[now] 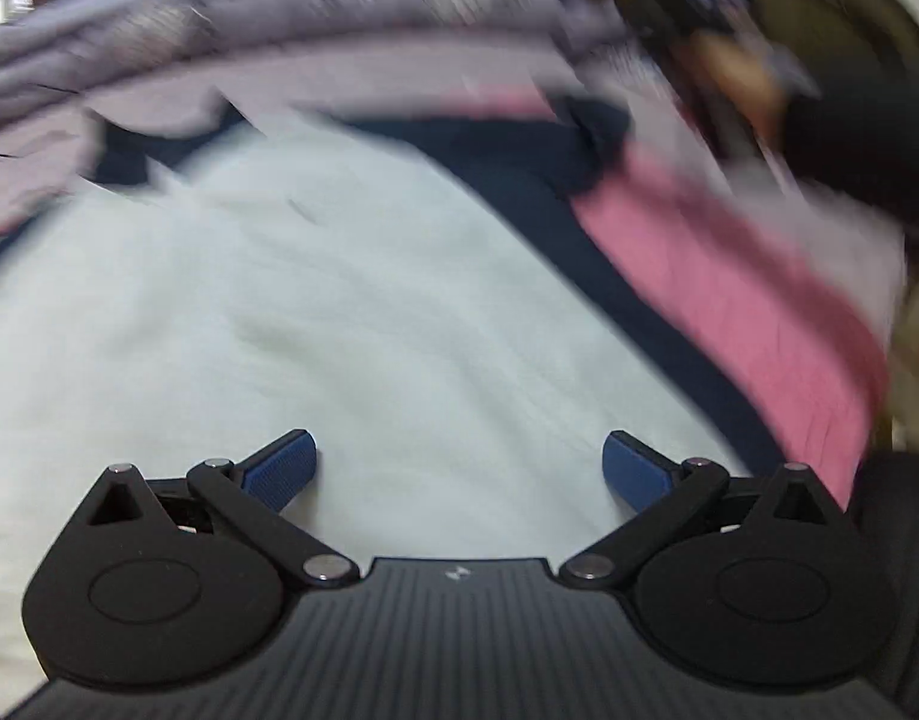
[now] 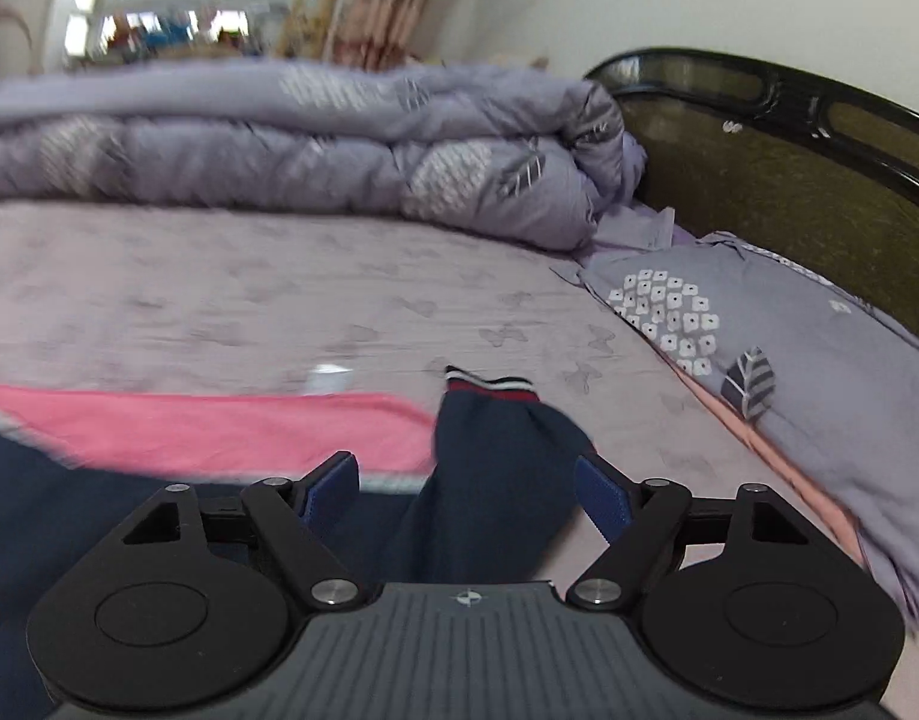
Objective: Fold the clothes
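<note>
Both jaws stood wide and empty: the left gripper (image 1: 459, 468) hovered over pale cloth (image 1: 315, 312), the right gripper (image 2: 466, 492) straddled a navy sleeve (image 2: 489, 468) pointing toward twelve o'clock on the bed (image 2: 279, 294).

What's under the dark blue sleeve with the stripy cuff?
The dark navy sleeve with the red-and-white cuff lies on the mauve butterfly-print bedsheet, its left edge beside the pink cloth. Anything directly beneath it is covered.
</note>
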Demonstrator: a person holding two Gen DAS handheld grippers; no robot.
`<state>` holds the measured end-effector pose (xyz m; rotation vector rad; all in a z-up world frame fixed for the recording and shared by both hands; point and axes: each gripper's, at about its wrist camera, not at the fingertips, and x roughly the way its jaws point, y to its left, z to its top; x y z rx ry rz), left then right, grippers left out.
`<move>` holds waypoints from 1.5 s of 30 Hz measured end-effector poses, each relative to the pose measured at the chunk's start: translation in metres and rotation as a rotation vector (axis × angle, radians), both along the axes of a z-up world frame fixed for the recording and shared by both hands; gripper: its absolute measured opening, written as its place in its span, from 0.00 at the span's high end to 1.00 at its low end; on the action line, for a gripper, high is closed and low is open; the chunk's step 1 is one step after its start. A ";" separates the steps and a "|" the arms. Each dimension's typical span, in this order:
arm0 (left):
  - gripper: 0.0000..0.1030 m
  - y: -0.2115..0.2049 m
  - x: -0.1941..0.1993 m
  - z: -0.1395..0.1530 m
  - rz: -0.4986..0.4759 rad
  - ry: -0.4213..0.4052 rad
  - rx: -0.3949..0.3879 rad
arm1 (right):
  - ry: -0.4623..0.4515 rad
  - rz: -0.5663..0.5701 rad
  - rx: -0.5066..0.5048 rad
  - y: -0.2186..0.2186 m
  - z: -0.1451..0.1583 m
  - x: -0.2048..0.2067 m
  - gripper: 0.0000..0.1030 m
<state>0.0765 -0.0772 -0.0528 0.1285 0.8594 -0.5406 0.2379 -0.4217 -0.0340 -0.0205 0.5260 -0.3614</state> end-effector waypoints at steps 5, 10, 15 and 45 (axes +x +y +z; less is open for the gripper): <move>0.00 -0.006 -0.007 -0.012 -0.022 -0.043 0.009 | -0.012 -0.093 0.048 -0.038 -0.014 0.027 0.88; 0.00 -0.011 -0.015 -0.024 -0.043 -0.086 0.019 | -0.024 -0.185 0.095 -0.076 -0.028 0.054 0.95; 0.00 -0.010 -0.010 -0.025 -0.042 -0.095 0.015 | -0.044 -0.256 0.169 -0.121 -0.038 0.061 0.94; 0.00 0.098 -0.021 0.044 0.326 -0.173 -0.157 | -0.013 0.325 0.102 0.103 -0.018 0.003 0.31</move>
